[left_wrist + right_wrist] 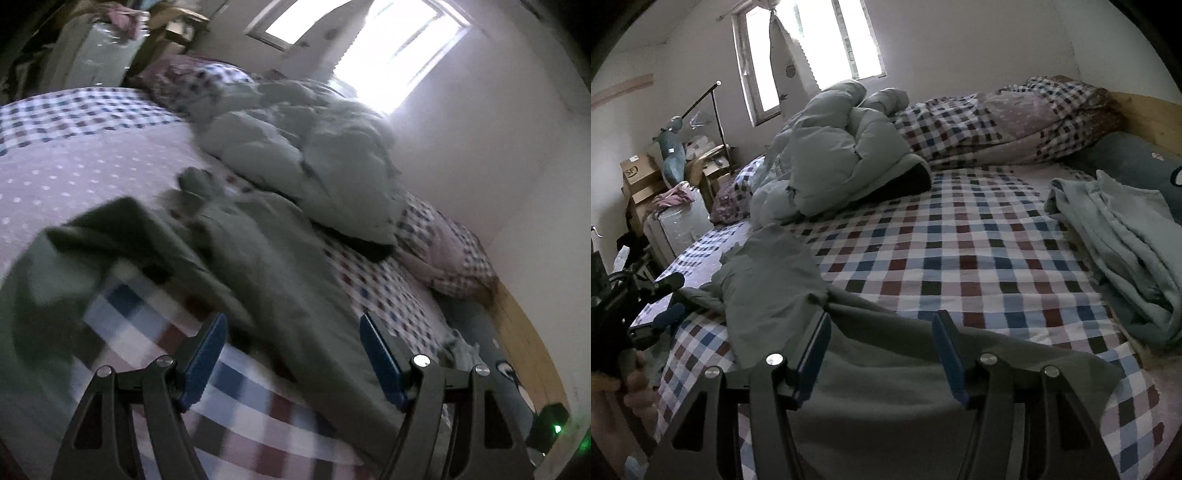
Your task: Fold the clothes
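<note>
Two windows (812, 48) light the white-walled room, and most of what I see is the bed (960, 243), covered in a checked sheet of blue, dark red and white squares. A puffy pale-green duvet (834, 155) is heaped near the far side, a checked pillow (997, 118) lies along the wooden headboard (1152, 114), and a stack of folded pale-green cloth (1126, 236) sits at the right edge of the mattress. Cardboard boxes (639, 173) and clutter stand against the wall beyond the bed's left side. The grey-green garment (775, 288) I am working on is spread rumpled across the near part of the sheet. My right gripper (882, 354) has its blue-padded jaws spread wide, hovering over the garment's near edge with cloth lying between them, nothing pinched. My left gripper (293, 360) is likewise wide apart, low over the same garment (236, 251), with fabric running between its jaws, though that view is blurred. From the right wrist view I can see my left hand (631, 384) holding that tool at the bed's left corner.
</note>
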